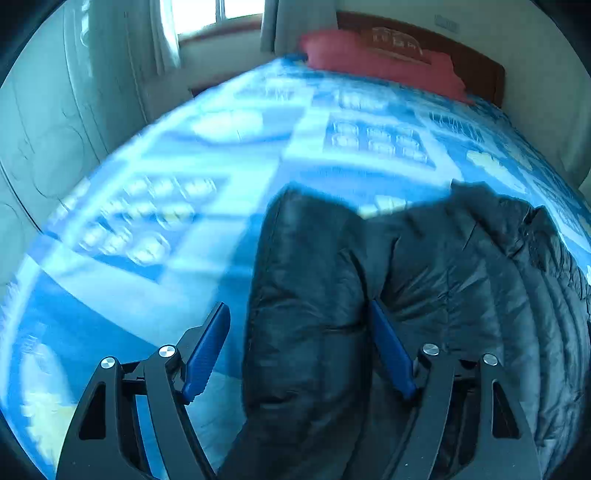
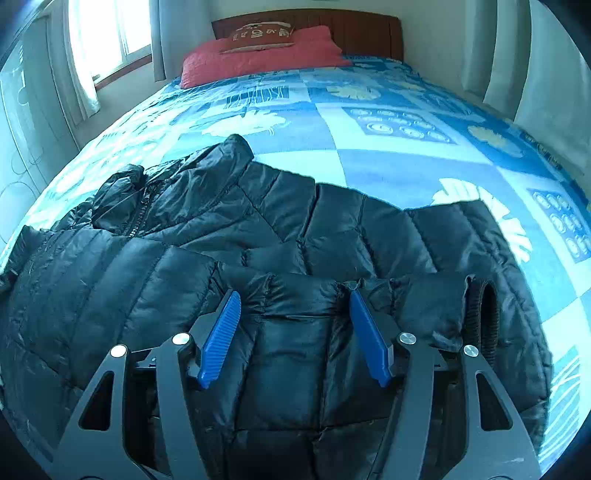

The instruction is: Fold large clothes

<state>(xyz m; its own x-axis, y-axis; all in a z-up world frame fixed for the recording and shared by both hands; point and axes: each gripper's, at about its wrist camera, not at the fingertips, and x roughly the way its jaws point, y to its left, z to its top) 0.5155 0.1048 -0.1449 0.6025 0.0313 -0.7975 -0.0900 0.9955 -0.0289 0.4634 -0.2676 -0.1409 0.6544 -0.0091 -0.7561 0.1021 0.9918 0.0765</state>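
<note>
A black quilted puffer jacket [image 2: 280, 229] lies spread on the bed's blue patterned cover [image 2: 388, 162]. Its collar and zip are at the left, and a sleeve with a ribbed cuff [image 2: 484, 317] lies across the front at the right. My right gripper [image 2: 293, 299] is open just above that sleeve, jaws wide apart and not gripping. In the left wrist view, one sleeve of the jacket [image 1: 306, 302] runs up between the jaws of my left gripper [image 1: 299, 306]. That gripper is open and the view is blurred.
A red pillow [image 2: 266, 55] with a smaller cushion on it lies at the wooden headboard [image 2: 362, 29]. A window with curtains [image 2: 110, 37] is at the far left. White wardrobe doors [image 1: 44, 129] stand left of the bed.
</note>
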